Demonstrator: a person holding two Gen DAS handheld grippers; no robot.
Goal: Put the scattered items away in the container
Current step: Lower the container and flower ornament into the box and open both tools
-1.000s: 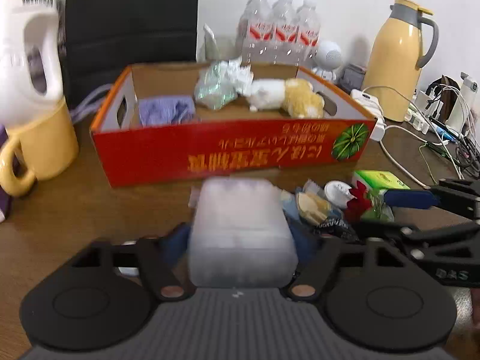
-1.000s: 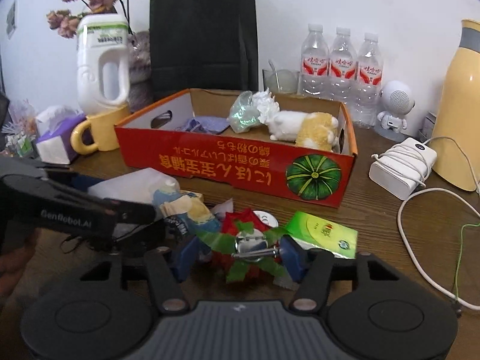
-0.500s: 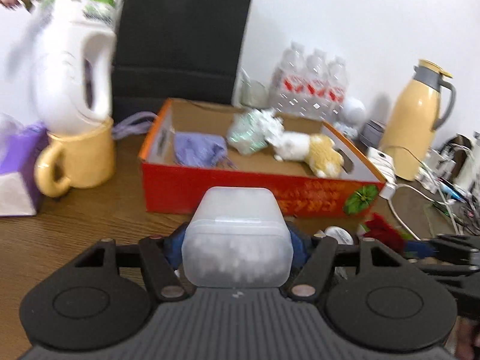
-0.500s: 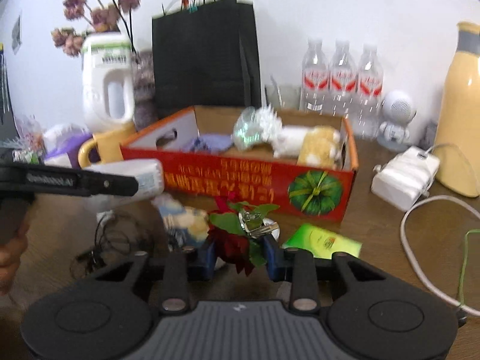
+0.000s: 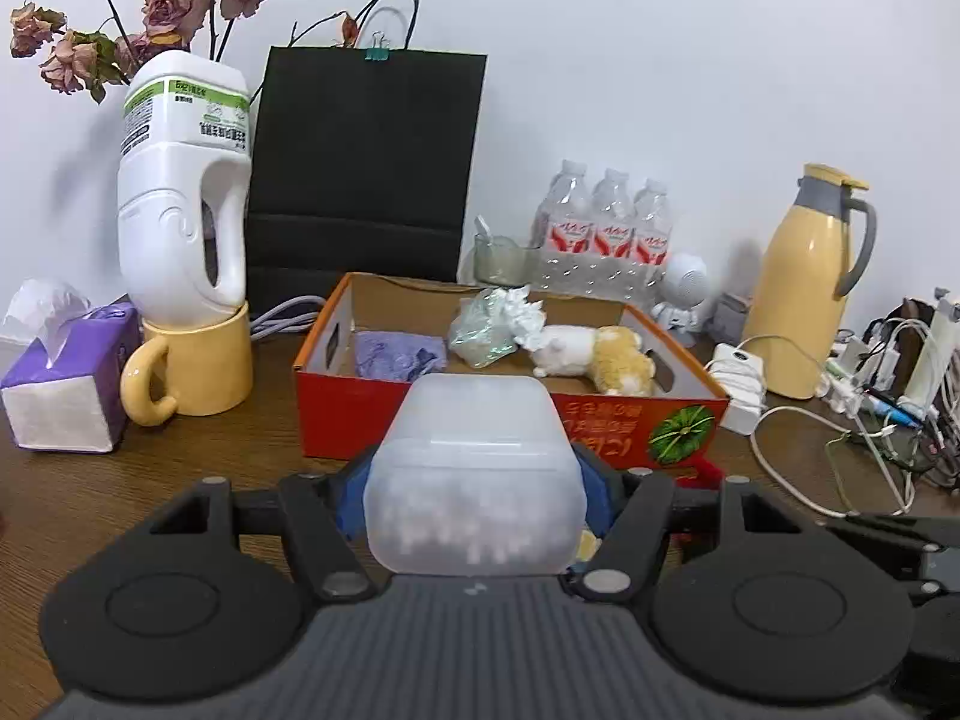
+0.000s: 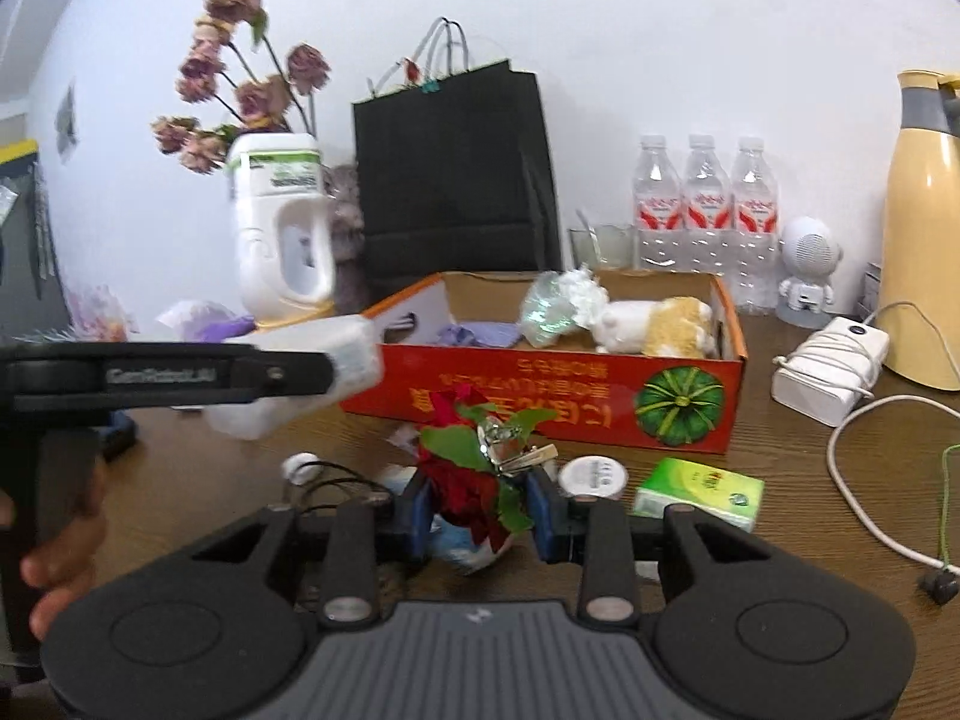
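My left gripper [image 5: 474, 492] is shut on a frosted white plastic box [image 5: 474, 474] and holds it above the table in front of the red cardboard box [image 5: 636, 420]. It also shows at the left of the right wrist view [image 6: 354, 354]. My right gripper [image 6: 480, 504] is shut on a red flower clip [image 6: 474, 468] with green leaves and a metal clasp, lifted off the table. The red cardboard box [image 6: 540, 390] holds a purple cloth [image 5: 396, 354], a crumpled bag [image 5: 486, 330] and a plush toy [image 5: 594, 354].
On the table near the box lie a green packet [image 6: 699, 486], a round white lid [image 6: 591, 474] and a black cable [image 6: 336, 480]. A yellow mug [image 5: 192, 366], tissue box [image 5: 66, 384], yellow thermos [image 5: 804, 282], water bottles [image 5: 606, 240] and charger cables [image 5: 840, 420] surround it.
Both grippers have risen from the table, each with its item, the left with the white plastic box and the right with the flower clip. The views now look over the box.
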